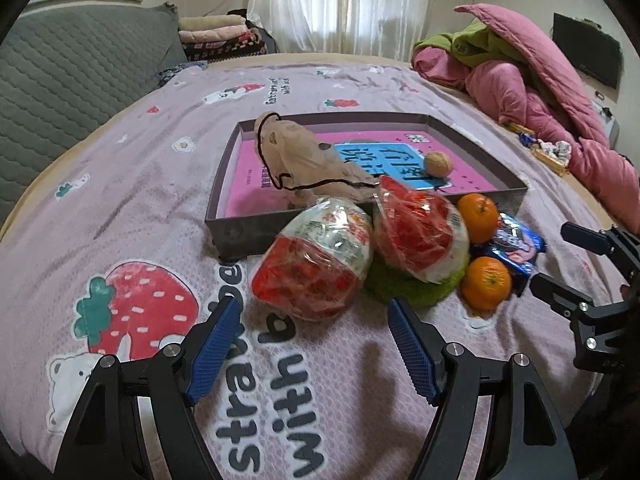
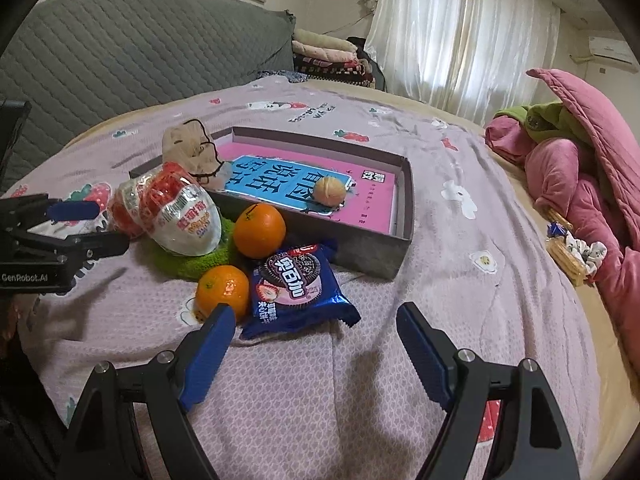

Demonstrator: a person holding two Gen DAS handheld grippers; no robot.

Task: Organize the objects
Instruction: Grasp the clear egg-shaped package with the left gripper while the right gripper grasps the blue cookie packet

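Both grippers, left gripper (image 1: 312, 344) and right gripper (image 2: 316, 350), hover with jaws wide and empty; just ahead lie snack bags (image 1: 316, 268), two oranges (image 2: 260, 230) and a cookie packet (image 2: 296, 284) on the bed (image 2: 460, 280), touching the box (image 2: 372, 254).

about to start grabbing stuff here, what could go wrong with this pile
The two round oranges beside the blue cookie packet may roll across the soft pink blanket if nudged. The crinkly red-and-white snack bags lean together on a green pad, so the open left claw lifting one could topple the other.
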